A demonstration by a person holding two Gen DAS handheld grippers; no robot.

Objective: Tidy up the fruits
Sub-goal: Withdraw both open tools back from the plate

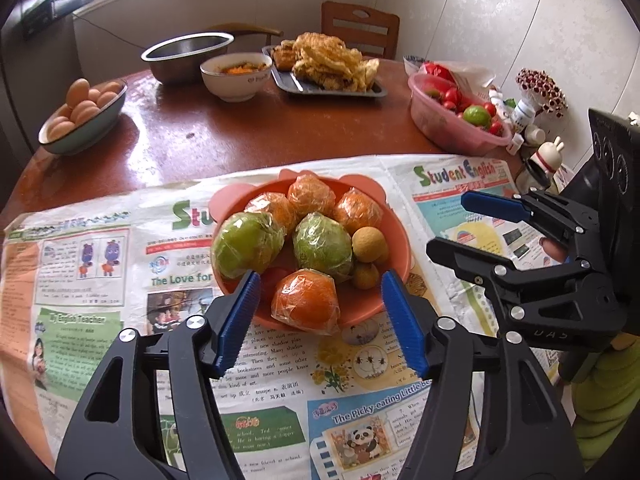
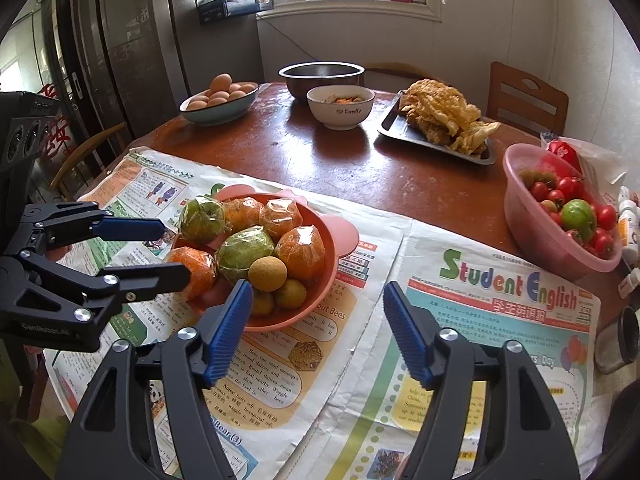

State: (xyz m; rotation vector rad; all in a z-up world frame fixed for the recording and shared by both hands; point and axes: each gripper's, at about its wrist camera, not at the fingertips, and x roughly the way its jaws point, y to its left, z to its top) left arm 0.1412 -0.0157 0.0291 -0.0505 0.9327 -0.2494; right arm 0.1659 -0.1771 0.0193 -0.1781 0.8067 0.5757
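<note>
We hold our left gripper [image 1: 320, 312] low in the frame with its blue pads apart and nothing between them, while our right gripper [image 2: 316, 328], likewise spread and empty, points in from the right edge of the left wrist view, a fingertip [image 1: 554, 249] showing behind it.

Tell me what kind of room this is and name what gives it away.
Most likely a home kitchen or dining room. A round brown wooden table carries everyday food: a shallow bowl of brown eggs, a grey metal tray of fried pastries and a steel mixing bowl. Wooden chairs stand around it.
</note>
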